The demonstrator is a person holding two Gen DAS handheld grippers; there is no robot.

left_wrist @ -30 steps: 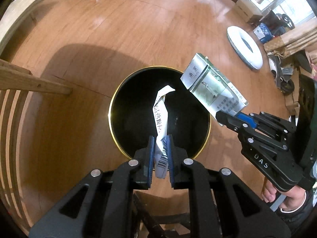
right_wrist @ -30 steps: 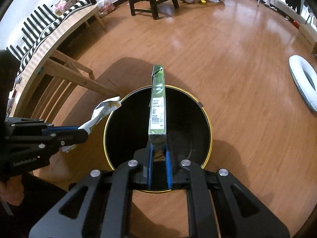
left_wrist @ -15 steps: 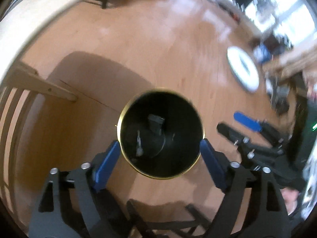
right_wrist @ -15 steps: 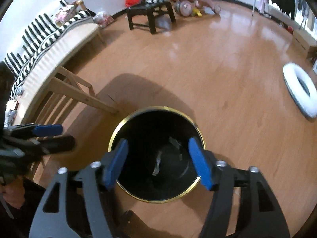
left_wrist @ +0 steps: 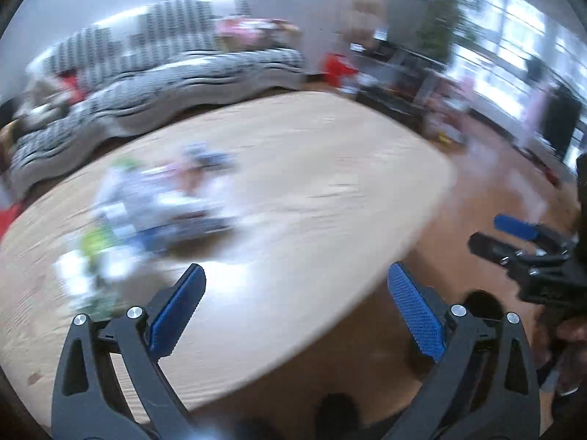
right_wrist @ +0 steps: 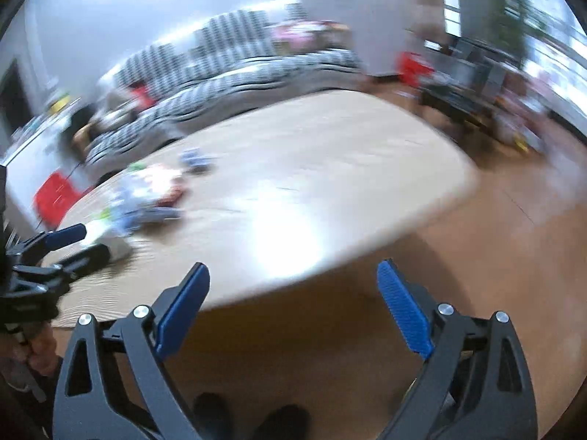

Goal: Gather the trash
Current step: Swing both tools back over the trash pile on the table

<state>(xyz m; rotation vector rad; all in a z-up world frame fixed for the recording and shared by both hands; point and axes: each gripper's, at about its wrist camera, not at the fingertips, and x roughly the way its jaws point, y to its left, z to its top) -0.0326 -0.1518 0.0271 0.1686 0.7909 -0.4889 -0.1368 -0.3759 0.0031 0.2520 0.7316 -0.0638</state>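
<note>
With both views motion-blurred, can't ID trash pile [left_wrist: 146, 212] items, far left on table [left_wrist: 312, 190]. Left gripper [left_wrist: 295, 306] & right gripper [right_wrist: 291, 302]: fingers wide apart, empty. Risk: blind grab, missing or knocking pieces off the near edge.

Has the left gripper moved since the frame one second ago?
Yes. Then it hung over the black bin; now the left gripper is raised and points over the table toward the blurred trash, jaws open and empty.
</note>
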